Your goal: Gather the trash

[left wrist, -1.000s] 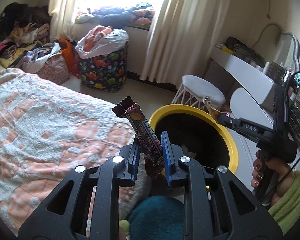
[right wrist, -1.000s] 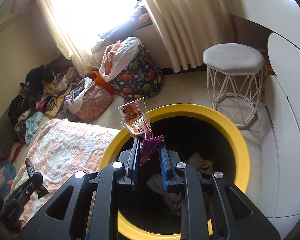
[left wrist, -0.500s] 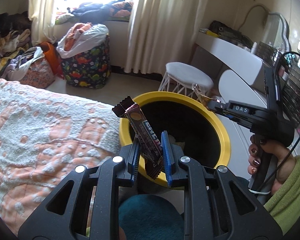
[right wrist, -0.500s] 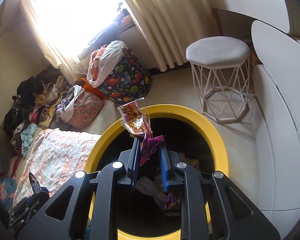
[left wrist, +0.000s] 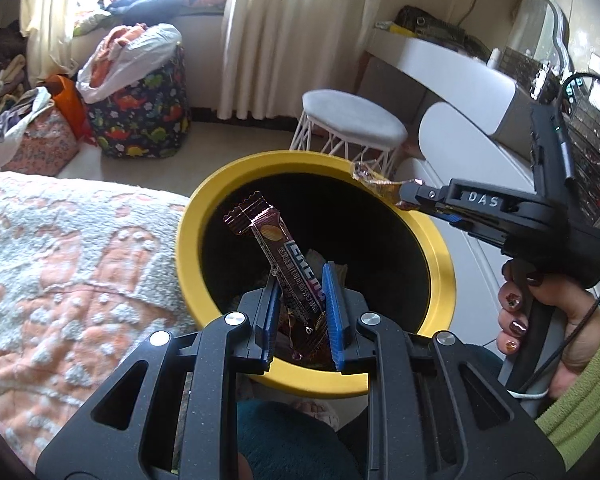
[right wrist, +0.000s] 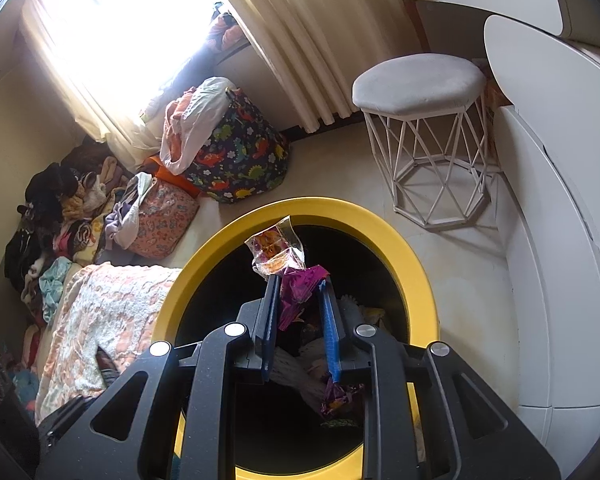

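1. Trash: we clamp a brown foil snack-bar wrapper [left wrist: 284,256] in our left gripper [left wrist: 299,312], above the yellow-rimmed round black bin [left wrist: 440,264].
2. Our right gripper [right wrist: 299,312] pinches crumpled clear-and-purple plastic wrappers [right wrist: 288,264] over it.
3. Light wrappers may cling to the blue pads [left wrist: 332,312] or drift outside.

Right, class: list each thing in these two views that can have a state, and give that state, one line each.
Left gripper: jaws shut on the brown snack bar wrapper.
Brown snack bar wrapper: held tilted, over the bin's opening.
Right gripper: jaws shut on the purple and clear wrapper.
Purple and clear wrapper: crumpled, held over the bin.
Yellow-rimmed bin: open, trash already inside.
Curtains: drawn apart.
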